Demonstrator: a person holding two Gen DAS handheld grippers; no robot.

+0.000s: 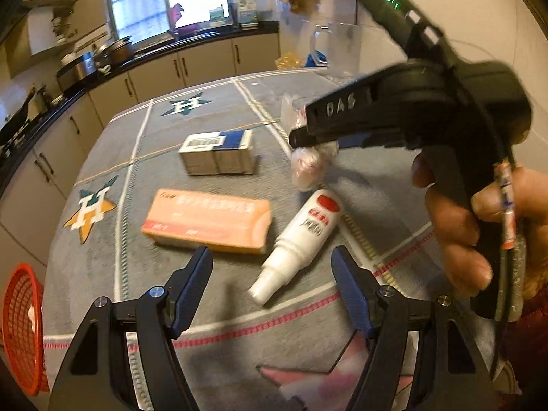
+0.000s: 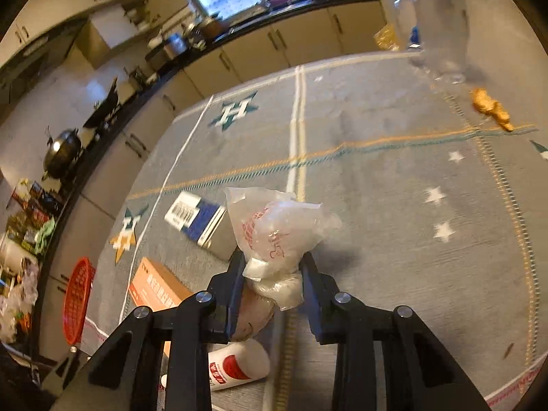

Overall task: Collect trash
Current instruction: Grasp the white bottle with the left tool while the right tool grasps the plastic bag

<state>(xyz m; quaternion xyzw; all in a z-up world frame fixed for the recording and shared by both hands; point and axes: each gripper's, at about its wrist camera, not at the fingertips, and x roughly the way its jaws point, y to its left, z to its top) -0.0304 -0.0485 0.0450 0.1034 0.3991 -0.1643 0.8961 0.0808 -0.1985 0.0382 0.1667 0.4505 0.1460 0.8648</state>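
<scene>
A crumpled clear plastic bag with red print sits pinched between the pads of my right gripper, lifted just above the grey cloth. The left wrist view shows that right gripper in a hand, with the bag bulging under its tips. My left gripper stands open and empty, low over the cloth. Just ahead of its fingers lie a white bottle with a red label and an orange box. A blue-and-white box lies further back.
A red mesh basket sits off the table's left edge. A clear plastic jug stands at the far right of the table, and an orange-brown scrap lies near it. Kitchen counters with pots run behind and to the left.
</scene>
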